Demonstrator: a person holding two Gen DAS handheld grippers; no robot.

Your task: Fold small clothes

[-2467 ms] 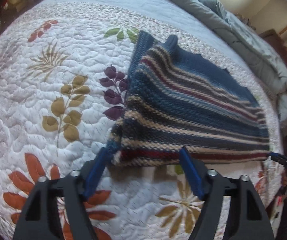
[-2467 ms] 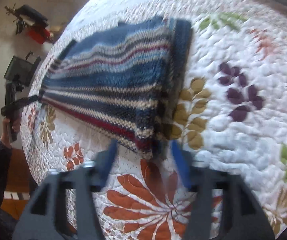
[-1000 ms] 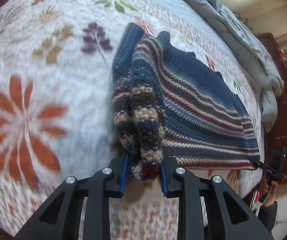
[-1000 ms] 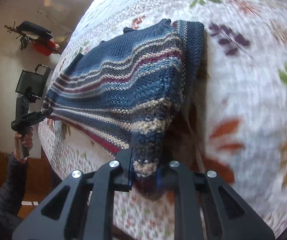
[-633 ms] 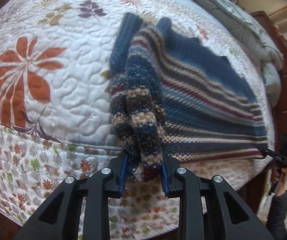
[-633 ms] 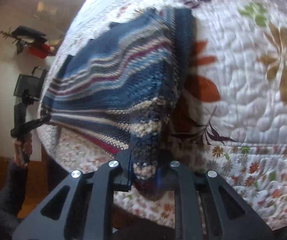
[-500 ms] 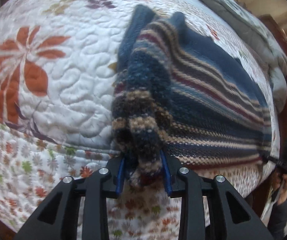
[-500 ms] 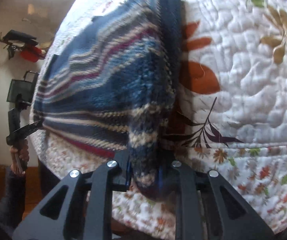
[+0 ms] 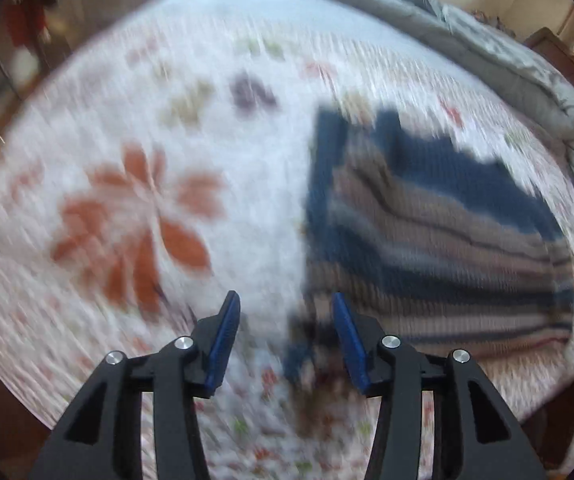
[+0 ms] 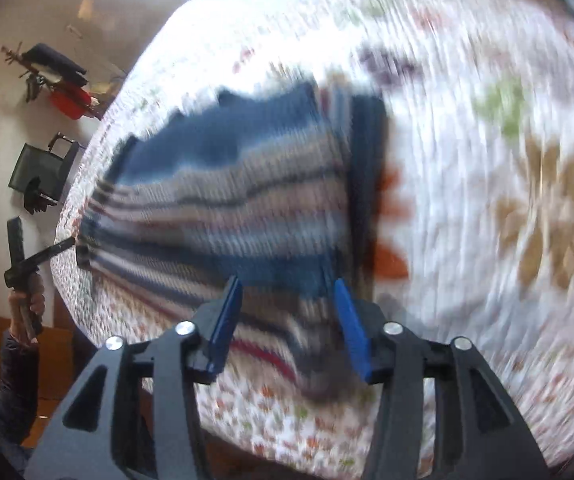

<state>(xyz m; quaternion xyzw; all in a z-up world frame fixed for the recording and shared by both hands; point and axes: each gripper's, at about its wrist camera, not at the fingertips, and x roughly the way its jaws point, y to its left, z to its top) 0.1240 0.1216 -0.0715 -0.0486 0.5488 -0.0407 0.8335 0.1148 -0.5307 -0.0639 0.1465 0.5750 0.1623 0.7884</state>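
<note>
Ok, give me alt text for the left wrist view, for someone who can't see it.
A motion-blurred striped blue sweater lies on a flowered quilt. In front, the left hand-held gripper has just been opening, its blue pads clear of the sweater's near corner.

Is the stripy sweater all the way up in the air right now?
No, the striped sweater lies spread flat on the flowery quilt, with its near corners drooping over the bed edge.

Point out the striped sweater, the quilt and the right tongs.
striped sweater (image 9: 447,240), left wrist view, middle of its striped body.
quilt (image 9: 135,208), left wrist view, bare orange-flower patch.
right tongs (image 10: 287,320), right wrist view, midway between the open blue tips.
</note>
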